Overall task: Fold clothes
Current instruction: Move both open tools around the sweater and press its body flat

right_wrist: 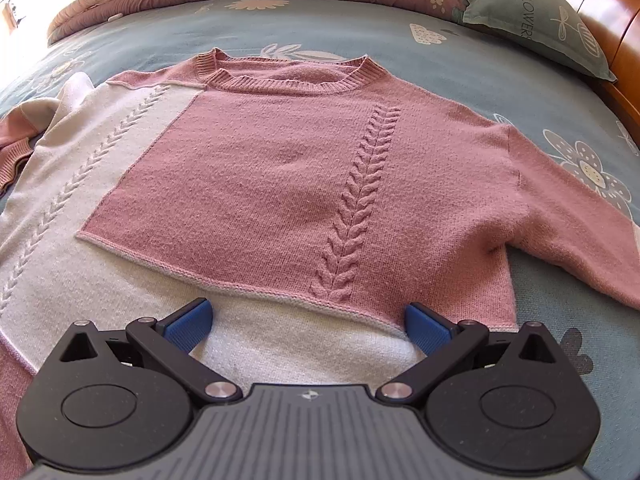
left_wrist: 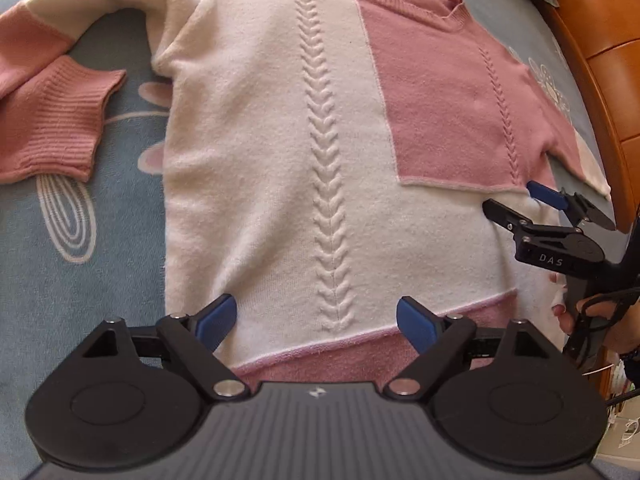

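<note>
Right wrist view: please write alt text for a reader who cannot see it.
A pink and cream sweater lies flat, front up, on a blue flowered bedsheet. The open right gripper is above its lower part, holding nothing.

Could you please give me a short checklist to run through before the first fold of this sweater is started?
1. Sweater lies flat, front up, on the bed: ok.
2. Left hand-held gripper open, near the hem, holding nothing: ok.
3. Right hand-held gripper open above the body: ok.
4. Far sleeve laid out straight: not ok, it is bent with its cuff doubled back.
5. Other sleeve spread out: ok, though its cuff is out of view.
6. Pillow clear of the sweater: ok.
</note>
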Motion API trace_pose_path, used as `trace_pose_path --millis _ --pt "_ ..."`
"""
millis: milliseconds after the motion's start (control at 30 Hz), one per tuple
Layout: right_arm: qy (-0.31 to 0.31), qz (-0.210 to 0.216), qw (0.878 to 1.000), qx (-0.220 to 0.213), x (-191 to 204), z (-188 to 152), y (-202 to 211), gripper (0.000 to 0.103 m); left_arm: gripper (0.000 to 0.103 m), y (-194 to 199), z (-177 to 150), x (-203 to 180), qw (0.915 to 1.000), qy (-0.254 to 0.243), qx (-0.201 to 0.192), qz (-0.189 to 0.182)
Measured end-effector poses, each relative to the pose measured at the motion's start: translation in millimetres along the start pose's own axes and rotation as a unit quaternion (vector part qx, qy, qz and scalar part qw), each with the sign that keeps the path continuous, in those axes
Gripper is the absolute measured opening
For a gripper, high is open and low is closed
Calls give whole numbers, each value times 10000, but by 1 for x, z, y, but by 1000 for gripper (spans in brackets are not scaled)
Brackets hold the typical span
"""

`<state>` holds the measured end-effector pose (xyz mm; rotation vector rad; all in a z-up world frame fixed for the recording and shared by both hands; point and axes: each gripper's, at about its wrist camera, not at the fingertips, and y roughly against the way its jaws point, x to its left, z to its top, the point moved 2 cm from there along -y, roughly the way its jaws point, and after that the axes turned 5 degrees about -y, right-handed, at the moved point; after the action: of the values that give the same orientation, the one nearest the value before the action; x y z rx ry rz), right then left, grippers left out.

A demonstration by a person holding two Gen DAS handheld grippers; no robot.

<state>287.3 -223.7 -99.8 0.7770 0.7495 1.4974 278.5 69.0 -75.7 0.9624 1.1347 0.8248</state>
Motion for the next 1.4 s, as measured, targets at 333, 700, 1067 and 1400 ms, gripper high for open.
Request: trace_pose_path --millis 333,700,1067,1400 --pt "103 43 9999 9 0 -1 0 103 91 -16 -28 -32 9801 -1925 476 -48" --pt "2805 1711 9444 -91 42 -39 34 103 90 -19 -55 -72 8850 -4622 333 453" --pt "4119 2627 8725 -61 37 -72 57 103 93 -23 -98 -61 8287 -5568 302 474" --pt "4791 2717 8341 313 12 -86 80 103 92 -16 -124 -94 7366 -6760 115 -187"
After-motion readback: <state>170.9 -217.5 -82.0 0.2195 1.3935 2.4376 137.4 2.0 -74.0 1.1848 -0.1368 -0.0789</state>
